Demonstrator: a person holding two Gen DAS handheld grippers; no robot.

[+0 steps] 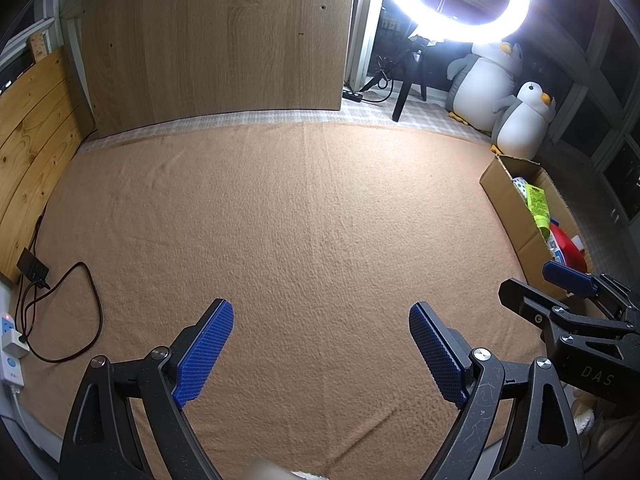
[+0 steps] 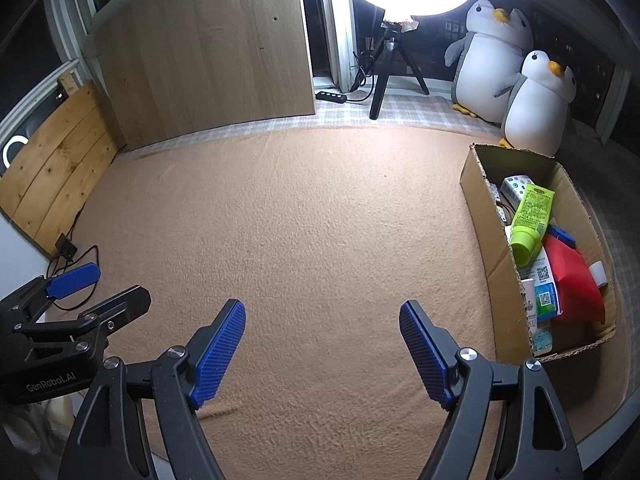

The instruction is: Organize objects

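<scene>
A cardboard box [image 2: 478, 200] stands at the right on the tan blanket [image 2: 312, 220]. Inside it lie a green tube [image 2: 530, 220], a red pouch [image 2: 576, 280], a white patterned packet [image 2: 516, 186] and several other small items. The same box [image 1: 508, 200] shows at the right edge of the left wrist view. My left gripper [image 1: 320, 316] hovers open over bare blanket [image 1: 280, 220], nothing between its blue pads. My right gripper [image 2: 322, 314] is open too, with nothing in it, left of the box. Each gripper appears at the edge of the other's view.
Two plush penguins [image 2: 536, 96] sit behind the box. A ring light on a tripod [image 2: 384, 76] stands at the back with a power strip [image 2: 331, 97]. A wooden panel [image 2: 200, 52] leans at the back left. Black cables [image 1: 60, 300] and a white socket strip [image 1: 10, 344] lie at the left.
</scene>
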